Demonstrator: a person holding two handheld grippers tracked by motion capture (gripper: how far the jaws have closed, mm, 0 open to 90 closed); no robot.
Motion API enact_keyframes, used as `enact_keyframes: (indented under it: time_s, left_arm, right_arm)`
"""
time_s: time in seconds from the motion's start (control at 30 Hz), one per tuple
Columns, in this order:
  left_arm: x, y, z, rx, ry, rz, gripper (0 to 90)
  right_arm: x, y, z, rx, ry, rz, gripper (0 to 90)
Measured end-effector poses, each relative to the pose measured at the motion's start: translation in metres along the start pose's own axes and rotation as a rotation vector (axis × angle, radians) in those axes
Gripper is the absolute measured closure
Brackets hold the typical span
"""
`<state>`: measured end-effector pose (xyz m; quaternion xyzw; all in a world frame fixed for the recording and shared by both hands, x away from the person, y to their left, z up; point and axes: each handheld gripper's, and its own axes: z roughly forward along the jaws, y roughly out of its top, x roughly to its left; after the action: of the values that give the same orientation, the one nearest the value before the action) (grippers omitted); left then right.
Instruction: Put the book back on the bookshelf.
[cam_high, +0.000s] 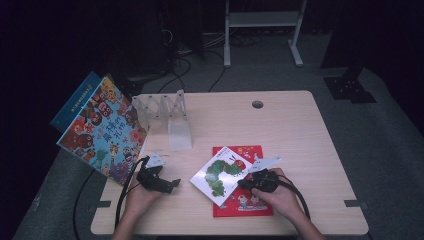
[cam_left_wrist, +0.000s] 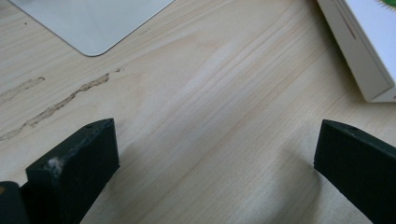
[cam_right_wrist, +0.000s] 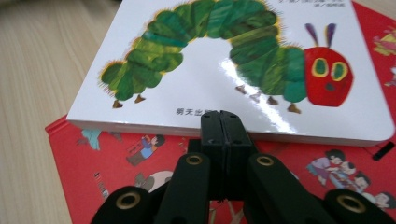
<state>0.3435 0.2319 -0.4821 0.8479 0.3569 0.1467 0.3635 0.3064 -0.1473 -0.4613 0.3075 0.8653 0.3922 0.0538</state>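
1. High view: a white board book with a green caterpillar on its cover (cam_high: 220, 174) lies tilted on top of a flat red picture book (cam_high: 246, 200), both on the pale wooden desk (cam_high: 300, 135). The right gripper (cam_high: 250, 181) sits at the caterpillar book's right-hand edge, over the red book. The left gripper (cam_high: 170, 184) rests on the desk to the left of the caterpillar book, apart from it. Farther left of that book, a large colourful picture book with cartoon monsters (cam_high: 102, 131) leans at the desk's edge beside a clear acrylic book stand (cam_high: 167, 117).

2. Left gripper view: the two black fingers (cam_left_wrist: 79, 163) stand wide apart with bare desk between them, holding nothing. A corner of the caterpillar book (cam_left_wrist: 362, 51) lies beyond the right-hand finger, not touching it. A grey flat sheet with a rounded corner (cam_left_wrist: 93, 21) lies on the desk, well left of that book.

3. Right gripper view: the fingers (cam_right_wrist: 225, 128) are pressed together with no gap, their tips right at the near edge of the caterpillar book (cam_right_wrist: 219, 60); whether they touch it I cannot tell. The red picture book (cam_right_wrist: 112, 154) lies under that book and under the fingers.
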Motion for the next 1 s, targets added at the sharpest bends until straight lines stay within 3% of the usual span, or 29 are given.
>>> enact_keyframes:
  time_s: [0.23,0.33,0.63,0.73,1.0]
  left_arm:
    - [-0.001,0.009,-0.002,-0.005,-0.053,-0.013,0.0]
    - [-0.005,0.014,-0.002,-0.030,-0.099,-0.026,0.0]
    - [-0.023,0.037,0.007,-0.015,-0.224,-0.028,0.0]
    - [-0.031,0.042,0.014,0.019,-0.243,-0.016,0.0]
    - [-0.044,0.050,0.027,0.076,-0.277,0.000,0.0]
  right_arm:
    - [0.002,0.000,0.005,-0.013,-0.010,0.005,89.1]
    - [0.002,0.003,0.010,-0.015,-0.022,0.006,89.0]
    - [0.000,0.006,0.015,-0.013,-0.013,-0.018,86.4]
    - [0.003,0.005,0.015,-0.014,-0.018,-0.041,82.4]
    - [0.005,0.005,0.015,-0.014,-0.042,-0.073,83.8]
